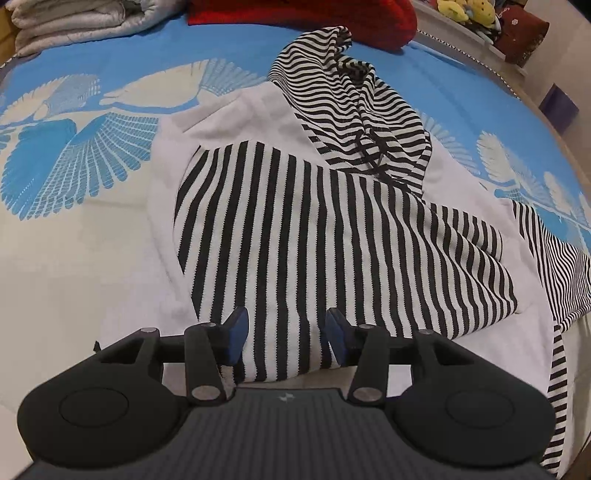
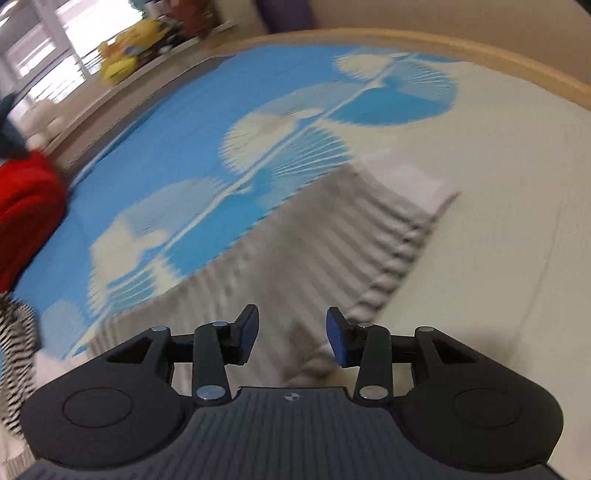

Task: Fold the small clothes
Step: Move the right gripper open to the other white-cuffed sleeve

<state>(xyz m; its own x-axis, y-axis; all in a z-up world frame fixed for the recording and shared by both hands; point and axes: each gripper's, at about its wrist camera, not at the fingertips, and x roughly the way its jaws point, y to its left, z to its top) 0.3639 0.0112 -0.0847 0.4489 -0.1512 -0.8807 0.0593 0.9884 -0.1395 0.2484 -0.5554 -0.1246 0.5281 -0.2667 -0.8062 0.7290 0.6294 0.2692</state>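
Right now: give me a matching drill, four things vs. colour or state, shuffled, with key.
Things:
1. striped garment
2. bedspread
3. left tool
4. bundle at the far edge

Colour or state:
A. red
B. open, over striped cloth
C. black and white, partly folded
D. blue with cream fan prints

Pairs: 1-C, 2-D, 3-B, 4-A

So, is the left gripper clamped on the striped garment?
No, the left gripper is open, its fingers apart over the striped garment.
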